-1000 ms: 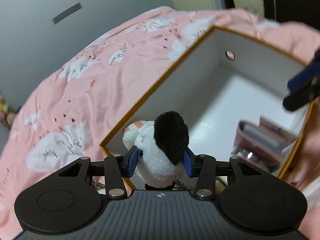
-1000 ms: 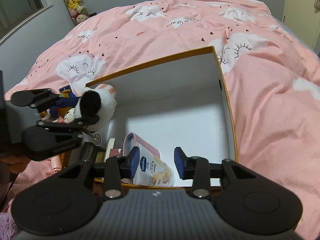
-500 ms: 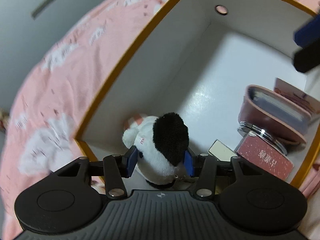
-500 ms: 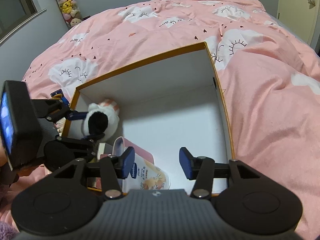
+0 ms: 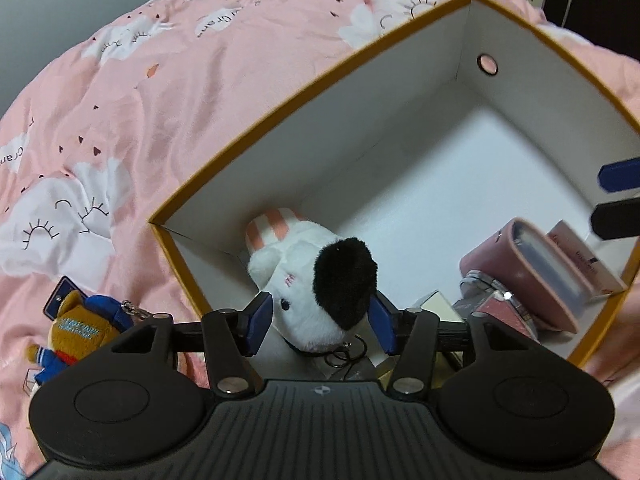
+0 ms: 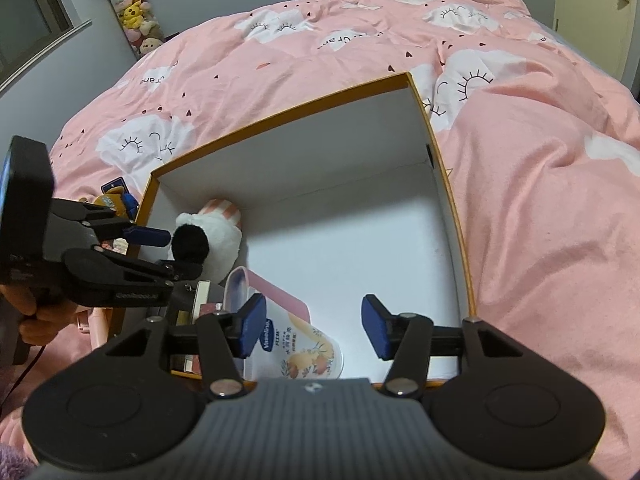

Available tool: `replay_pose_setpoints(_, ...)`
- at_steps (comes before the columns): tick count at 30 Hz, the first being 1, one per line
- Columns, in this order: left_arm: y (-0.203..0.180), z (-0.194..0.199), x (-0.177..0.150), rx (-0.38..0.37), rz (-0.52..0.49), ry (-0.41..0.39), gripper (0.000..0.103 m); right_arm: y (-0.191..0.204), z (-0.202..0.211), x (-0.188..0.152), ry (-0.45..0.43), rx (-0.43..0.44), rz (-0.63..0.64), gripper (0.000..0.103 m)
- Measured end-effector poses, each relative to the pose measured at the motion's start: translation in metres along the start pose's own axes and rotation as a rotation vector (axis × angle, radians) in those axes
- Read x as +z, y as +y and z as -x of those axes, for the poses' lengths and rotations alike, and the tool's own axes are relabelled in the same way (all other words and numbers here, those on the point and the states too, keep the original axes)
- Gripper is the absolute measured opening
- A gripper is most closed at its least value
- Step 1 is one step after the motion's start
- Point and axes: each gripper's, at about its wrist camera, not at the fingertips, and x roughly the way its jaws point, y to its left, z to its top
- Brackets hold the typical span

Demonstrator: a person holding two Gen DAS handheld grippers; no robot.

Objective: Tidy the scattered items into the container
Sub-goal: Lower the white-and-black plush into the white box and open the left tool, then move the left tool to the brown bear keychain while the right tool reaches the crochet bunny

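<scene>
tube (image 6: 298, 350): blue oval logo read "Vaseline", smaller print below too small to read | duvet (image 6: 520, 184): script word by a cloud read "Crane" | left tool (image 6: 116, 268): embossed maker's mark, illegible | pink box (image 5: 584, 258): small print, illegible

The box (image 6: 448, 208) sits on the bed (image 6: 540, 160). In its near-left corner lies the plush dog (image 5: 312, 288), between the left gripper's (image 5: 320, 324) fingers. Right of it, along the near wall, lie a pouch (image 5: 520, 276), a tube (image 6: 304, 352) and small cartons (image 5: 580, 256). A bear keychain (image 5: 76, 328) lies on the bed outside the box's left wall.
</scene>
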Motion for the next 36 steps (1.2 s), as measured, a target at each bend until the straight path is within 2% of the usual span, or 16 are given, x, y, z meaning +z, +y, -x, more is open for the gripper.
replay_pose_setpoints(4,-0.001,0.02,-0.002,0.014,0.013,-0.044,0.062,-0.001,-0.002,-0.001,0.004,0.008,-0.009,0.059)
replay_pose_setpoints(7,0.002,0.04,-0.005,0.023,0.042,-0.088,0.062,0.0,-0.002,-0.001,0.004,0.021,-0.015,0.064)
replay_pose_setpoints(11,0.011,0.069,-0.013,0.058,0.115,-0.121,0.062,0.005,-0.002,0.001,-0.01,0.041,-0.012,0.068)
replay_pose_setpoints(17,0.029,0.11,-0.035,0.144,0.242,-0.136,0.062,0.024,0.0,0.007,-0.046,0.12,0.02,0.075)
replay_pose_setpoints(25,0.048,0.145,-0.063,0.29,0.404,-0.121,0.062,0.071,0.002,0.022,-0.065,0.257,0.143,0.079)
replay_pose_setpoints(29,0.056,0.152,-0.076,0.341,0.477,-0.101,0.062,0.104,0.003,0.03,-0.058,0.304,0.277,0.079)
replay_pose_setpoints(33,0.066,0.16,-0.092,0.361,0.549,-0.095,0.062,0.14,0.002,0.032,-0.07,0.298,0.435,0.078)
replay_pose_setpoints(35,0.072,0.162,-0.101,0.361,0.578,-0.093,0.062,0.153,-0.003,0.036,-0.065,0.326,0.463,0.068)
replay_pose_setpoints(36,0.075,0.162,-0.105,0.36,0.591,-0.09,0.062,0.159,-0.007,0.038,-0.057,0.34,0.465,0.066)
